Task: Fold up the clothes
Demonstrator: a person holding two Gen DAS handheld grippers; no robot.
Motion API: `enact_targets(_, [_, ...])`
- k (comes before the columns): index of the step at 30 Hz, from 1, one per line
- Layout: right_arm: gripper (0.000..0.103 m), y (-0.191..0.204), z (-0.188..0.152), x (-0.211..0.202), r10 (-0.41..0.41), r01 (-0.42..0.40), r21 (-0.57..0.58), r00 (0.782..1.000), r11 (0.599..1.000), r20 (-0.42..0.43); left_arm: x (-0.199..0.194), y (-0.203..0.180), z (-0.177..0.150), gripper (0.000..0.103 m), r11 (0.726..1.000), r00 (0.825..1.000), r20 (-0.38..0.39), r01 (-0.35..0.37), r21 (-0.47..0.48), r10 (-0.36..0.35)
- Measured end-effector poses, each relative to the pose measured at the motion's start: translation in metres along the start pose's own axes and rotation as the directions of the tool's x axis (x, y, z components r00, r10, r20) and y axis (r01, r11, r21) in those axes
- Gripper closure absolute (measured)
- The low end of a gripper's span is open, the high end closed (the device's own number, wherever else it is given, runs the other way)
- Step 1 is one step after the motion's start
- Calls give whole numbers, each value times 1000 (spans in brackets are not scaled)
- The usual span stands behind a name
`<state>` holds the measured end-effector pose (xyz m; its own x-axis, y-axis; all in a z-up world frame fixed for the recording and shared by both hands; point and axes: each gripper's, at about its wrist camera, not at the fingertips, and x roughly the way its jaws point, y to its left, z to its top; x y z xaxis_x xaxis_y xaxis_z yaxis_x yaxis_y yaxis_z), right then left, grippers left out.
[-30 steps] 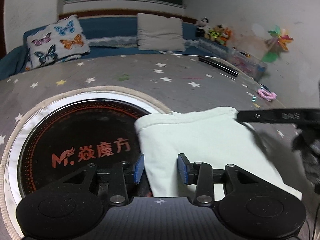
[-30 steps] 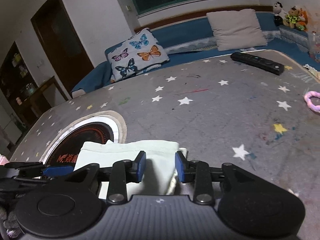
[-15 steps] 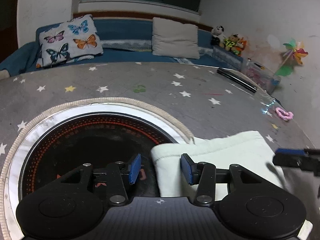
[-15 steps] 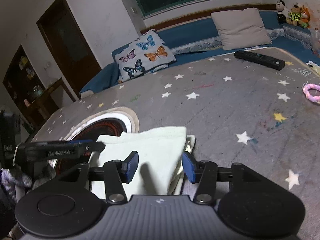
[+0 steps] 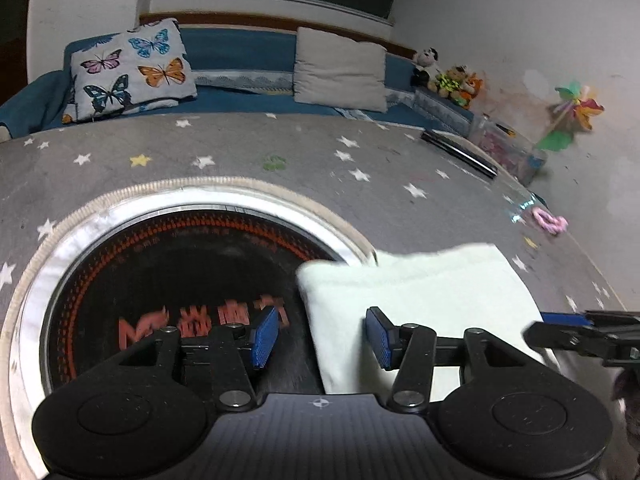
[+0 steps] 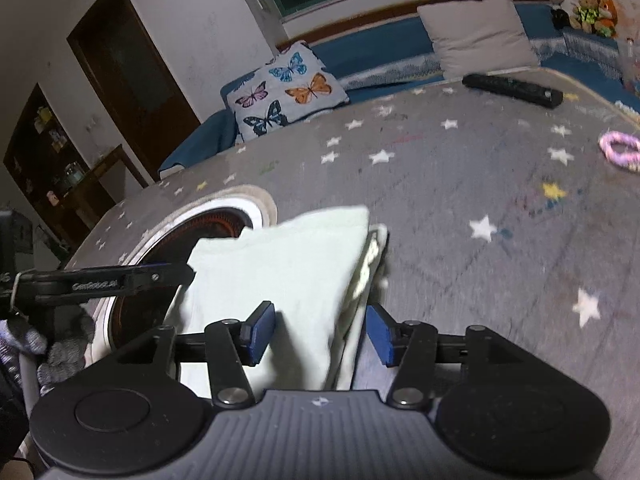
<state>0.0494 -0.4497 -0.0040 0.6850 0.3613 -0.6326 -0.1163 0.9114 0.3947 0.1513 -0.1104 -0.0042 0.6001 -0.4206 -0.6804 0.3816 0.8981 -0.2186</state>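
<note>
Cloth (image 5: pixel 420 292), pale and folded into a thick pad, is lying on the star-patterned bench (image 5: pixel 360 168), its left edge overlapping the round black inset plate (image 5: pixel 168 264). Left tool (image 5: pixel 322 338) is hovering with its jaws spread wide, straddling the pad's left edge without touching it. Right tool (image 6: pixel 320 334) is likewise gaping open, its pads sitting either side of the pad's layered right edge (image 6: pixel 360 272), gripping nothing. Both blue pads are standing clear of the fabric.
</note>
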Motion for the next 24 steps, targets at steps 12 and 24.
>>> enact_targets(12, [49,2,-9,7,-2,0,39,999,999,32,-1,-6,-17,54,999,999,-34,24,-23,-25])
enact_targets(24, [83,4,-12,5,42,-47,76,997,996,72,-5,-14,-13,93,998,999,-13,48,-35,-48])
